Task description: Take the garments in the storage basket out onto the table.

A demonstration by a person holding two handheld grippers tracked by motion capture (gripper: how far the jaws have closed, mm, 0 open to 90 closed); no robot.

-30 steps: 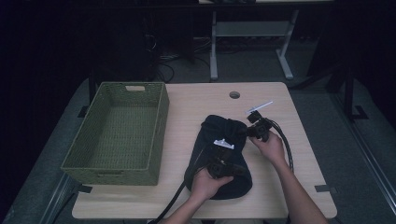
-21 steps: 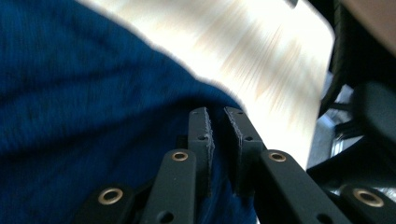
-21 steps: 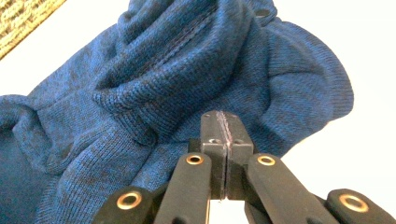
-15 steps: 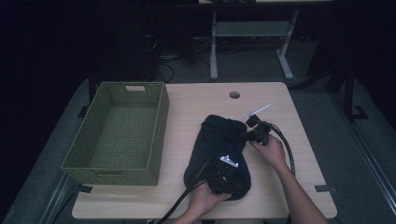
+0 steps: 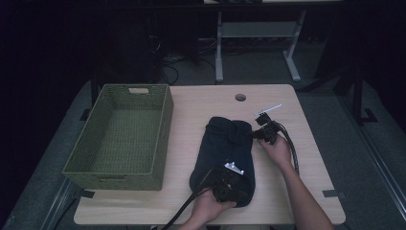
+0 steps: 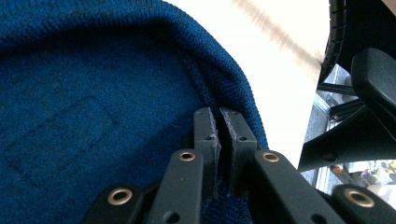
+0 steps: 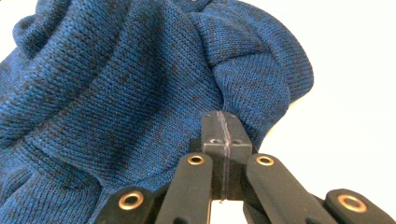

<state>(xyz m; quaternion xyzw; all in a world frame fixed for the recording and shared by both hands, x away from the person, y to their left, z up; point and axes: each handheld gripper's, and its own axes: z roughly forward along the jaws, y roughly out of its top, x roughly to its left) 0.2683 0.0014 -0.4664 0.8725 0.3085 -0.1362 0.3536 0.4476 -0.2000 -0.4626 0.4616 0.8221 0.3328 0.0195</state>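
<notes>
A dark blue knitted garment (image 5: 225, 143) lies folded lengthwise in the middle of the wooden table (image 5: 201, 103). My left gripper (image 5: 229, 184) rests on its near end, jaws together. In the left gripper view the shut tips (image 6: 218, 112) lie on the knit (image 6: 93, 93) by its rounded edge, with no fabric showing between the pads. My right gripper (image 5: 262, 132) is at the garment's right edge near the far end. In the right gripper view its tips (image 7: 222, 114) are pressed together against a bulging fold (image 7: 116, 84).
A green woven basket (image 5: 164, 124), with nothing in it, stands on the left part of the table. A round cable hole (image 5: 240, 97) sits near the far edge. Bare wood runs right of the garment, under the right gripper's cable (image 5: 292, 148). Dark floor and desk legs lie beyond.
My left gripper has slid toward the near end of the garment and sunk onto it. The right gripper has stayed at the right edge.
</notes>
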